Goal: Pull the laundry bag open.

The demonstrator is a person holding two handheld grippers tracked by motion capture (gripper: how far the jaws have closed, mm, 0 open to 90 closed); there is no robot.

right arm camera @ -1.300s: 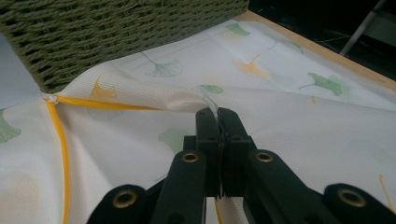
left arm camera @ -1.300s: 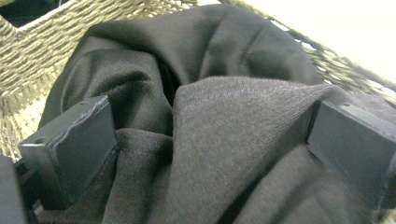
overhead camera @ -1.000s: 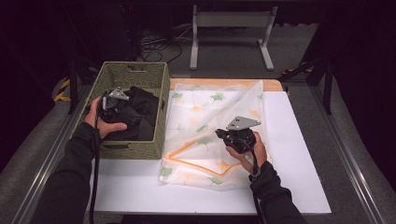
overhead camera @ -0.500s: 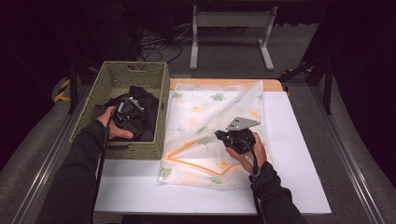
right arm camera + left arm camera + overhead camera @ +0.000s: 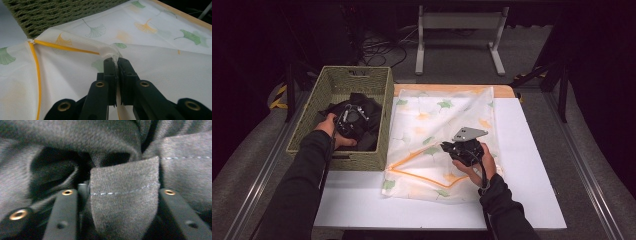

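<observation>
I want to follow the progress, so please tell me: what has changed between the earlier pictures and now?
The left gripper went down into the green woven basket, and its jaws have just been closing around a fold of the dark grey garment. The right gripper stayed in place, shut on the white leaf-printed bag with yellow piping.

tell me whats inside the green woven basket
Dark folded clothing fills the basket. The left tool is down among it, its jaws having just been closing around a stitched fabric fold. Anything underneath the clothing, and the basket's bottom, is covered.
</observation>
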